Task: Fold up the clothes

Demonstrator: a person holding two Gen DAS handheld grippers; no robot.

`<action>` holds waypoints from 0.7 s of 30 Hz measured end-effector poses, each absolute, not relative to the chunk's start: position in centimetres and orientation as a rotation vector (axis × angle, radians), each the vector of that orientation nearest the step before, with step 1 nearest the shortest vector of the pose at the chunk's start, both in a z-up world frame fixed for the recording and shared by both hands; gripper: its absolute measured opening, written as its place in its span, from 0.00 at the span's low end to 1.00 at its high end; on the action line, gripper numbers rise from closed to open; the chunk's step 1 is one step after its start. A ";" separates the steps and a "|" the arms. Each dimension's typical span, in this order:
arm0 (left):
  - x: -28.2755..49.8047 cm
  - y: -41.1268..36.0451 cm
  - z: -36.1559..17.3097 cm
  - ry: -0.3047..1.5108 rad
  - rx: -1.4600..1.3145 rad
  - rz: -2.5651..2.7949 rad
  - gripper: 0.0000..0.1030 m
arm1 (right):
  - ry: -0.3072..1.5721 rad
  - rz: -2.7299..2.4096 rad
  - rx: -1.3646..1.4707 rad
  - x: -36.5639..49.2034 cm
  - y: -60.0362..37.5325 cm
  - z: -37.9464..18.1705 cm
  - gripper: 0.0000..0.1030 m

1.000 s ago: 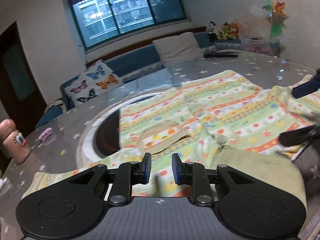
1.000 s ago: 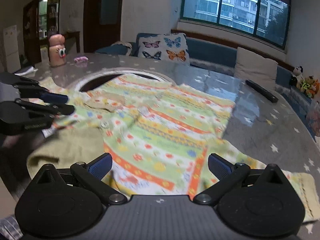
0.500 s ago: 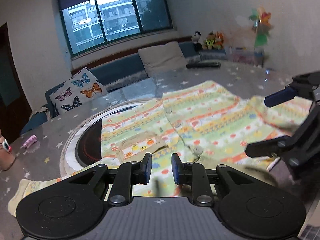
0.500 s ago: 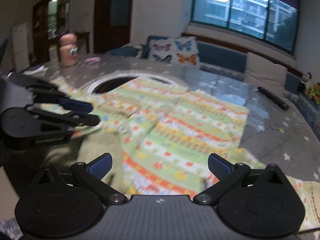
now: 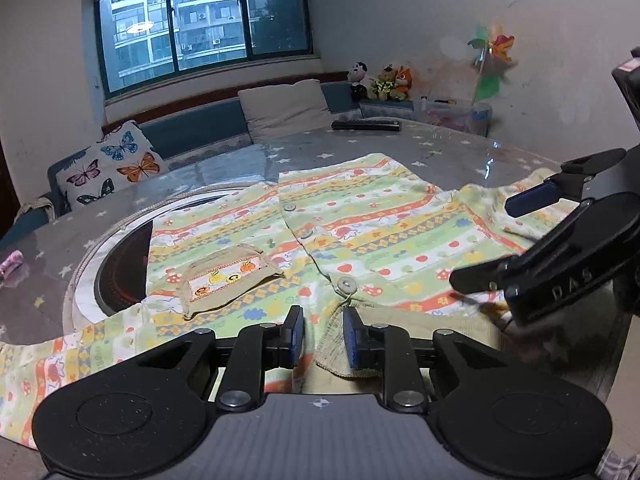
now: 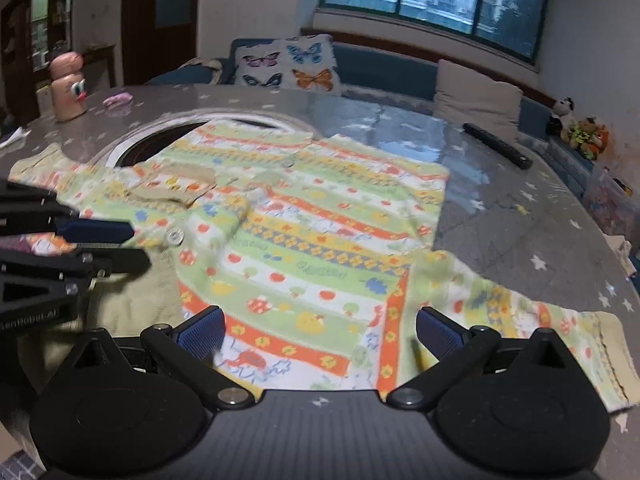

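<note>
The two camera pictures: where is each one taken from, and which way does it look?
Left wrist view: sits on the left gripper, looks across the striped shirt toward the window; its narrowly parted fingers show, plus the right gripper.
Right wrist view: sits on the right gripper, facing the shirt; its wide-open fingers show, the left gripper alongside.
Shared: shirt, table, butterfly cushion.

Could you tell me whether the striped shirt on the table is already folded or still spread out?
Spread out: the shirt lies flat, front up, buttons showing, both sleeves stretched sideways.
</note>
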State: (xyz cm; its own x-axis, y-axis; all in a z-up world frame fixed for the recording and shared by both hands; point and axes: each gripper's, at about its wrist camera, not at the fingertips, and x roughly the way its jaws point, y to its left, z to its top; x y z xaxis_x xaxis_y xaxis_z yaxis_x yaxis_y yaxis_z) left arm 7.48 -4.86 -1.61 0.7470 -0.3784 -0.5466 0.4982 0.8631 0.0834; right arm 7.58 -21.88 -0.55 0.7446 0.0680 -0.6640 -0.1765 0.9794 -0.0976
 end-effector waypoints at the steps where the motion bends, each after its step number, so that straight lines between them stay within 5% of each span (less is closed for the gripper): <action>1: 7.6 -4.7 -1.5 0.546 0.216 -0.487 0.24 | 0.713 0.114 -0.148 7.7 -22.1 -0.4 1.00; 21: 9.5 -3.1 -1.4 0.601 0.101 -0.502 0.42 | 0.699 -0.134 0.046 10.5 -26.3 -2.6 1.00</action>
